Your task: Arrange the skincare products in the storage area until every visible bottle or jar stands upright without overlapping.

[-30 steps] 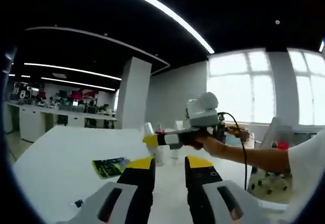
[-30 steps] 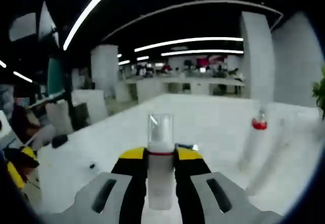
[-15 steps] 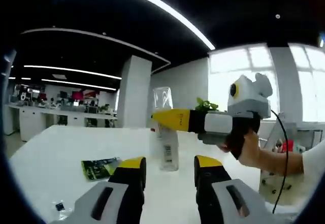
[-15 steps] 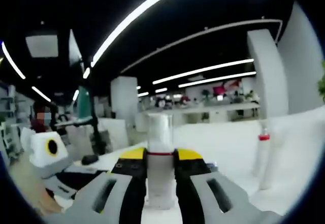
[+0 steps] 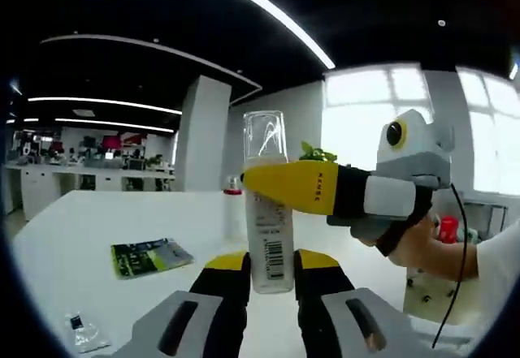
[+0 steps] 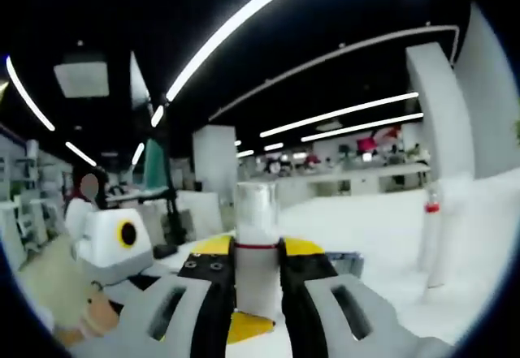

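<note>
A slim white bottle (image 5: pixel 269 228) with a clear cap stands upright just above the white table (image 5: pixel 89 220). My left gripper (image 5: pixel 270 265) is shut on its base, one yellow-tipped jaw on each side. My right gripper (image 5: pixel 260 184) comes in from the right and is shut on the same bottle at the neck. In the right gripper view that bottle (image 6: pixel 257 265) rises between the right gripper (image 6: pixel 257 248), and a yellow jaw tip of the left gripper (image 6: pixel 244 325) shows under it.
A second bottle with a red cap (image 6: pixel 431 236) stands farther along the table, seen behind the held one as red-capped bottle (image 5: pixel 234 205). A green leaflet (image 5: pixel 150 255) and a small clear packet (image 5: pixel 81 329) lie left. A hand (image 5: pixel 410 248) holds the right gripper.
The left gripper's jaws have closed in on the bottle's base, having stood wider apart half a second ago. The right gripper brought the bottle nearer and between them.
</note>
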